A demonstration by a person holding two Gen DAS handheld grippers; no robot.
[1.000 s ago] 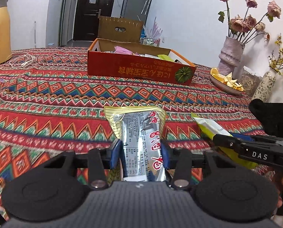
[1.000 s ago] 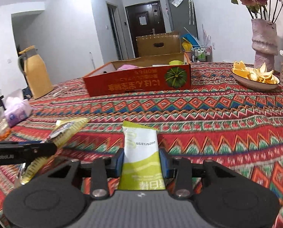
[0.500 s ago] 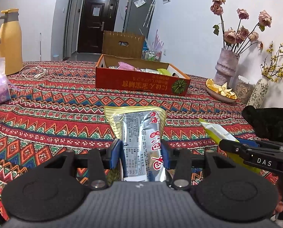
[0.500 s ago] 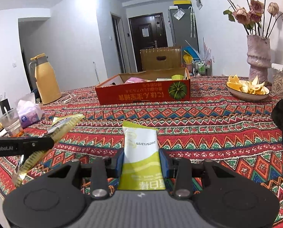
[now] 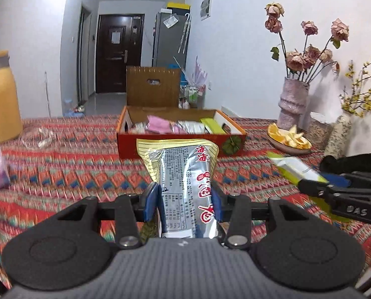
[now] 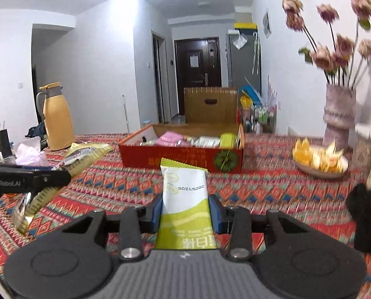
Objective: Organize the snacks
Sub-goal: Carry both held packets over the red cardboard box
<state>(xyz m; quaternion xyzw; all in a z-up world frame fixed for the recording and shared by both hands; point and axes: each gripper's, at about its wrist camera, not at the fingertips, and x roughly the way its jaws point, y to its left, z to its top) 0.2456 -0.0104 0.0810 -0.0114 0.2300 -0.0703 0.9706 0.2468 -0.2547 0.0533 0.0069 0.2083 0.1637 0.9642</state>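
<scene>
Silver packet (image 5: 185, 189) clamped between left fingers (image 5: 150, 204); green packet (image 6: 185, 204) between right fingers (image 6: 214, 214).

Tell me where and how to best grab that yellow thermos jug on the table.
Take the yellow thermos jug by its loop handle, coming in from its left side as the right wrist view shows it. The jug stands upright and its body looks too wide for these fingers, while the handle is narrow and stands off the body.
</scene>
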